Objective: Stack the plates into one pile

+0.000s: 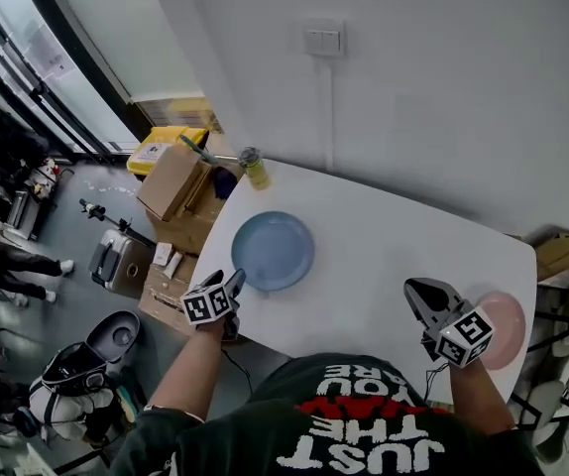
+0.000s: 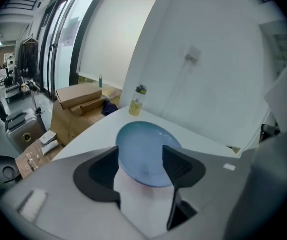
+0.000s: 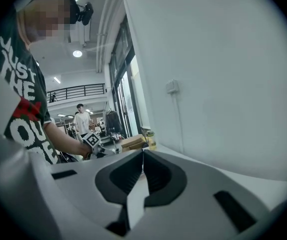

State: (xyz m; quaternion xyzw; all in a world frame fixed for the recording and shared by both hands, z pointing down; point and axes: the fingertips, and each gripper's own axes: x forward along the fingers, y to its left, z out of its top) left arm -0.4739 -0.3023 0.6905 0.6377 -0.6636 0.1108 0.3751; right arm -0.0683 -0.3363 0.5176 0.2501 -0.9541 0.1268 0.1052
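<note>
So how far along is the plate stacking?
Nothing is stacked yet: the blue plate and the pink plate lie far apart on the table. The left gripper is open at the blue plate's near edge, not gripping it; the right gripper is shut and empty. One plate must go onto the other.

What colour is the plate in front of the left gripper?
The plate is light blue, clearest in the left gripper view.

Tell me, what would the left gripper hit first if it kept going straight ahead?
Most likely the blue plate: the left gripper points its open jaws right at the plate's near rim, low over the white table.
</note>
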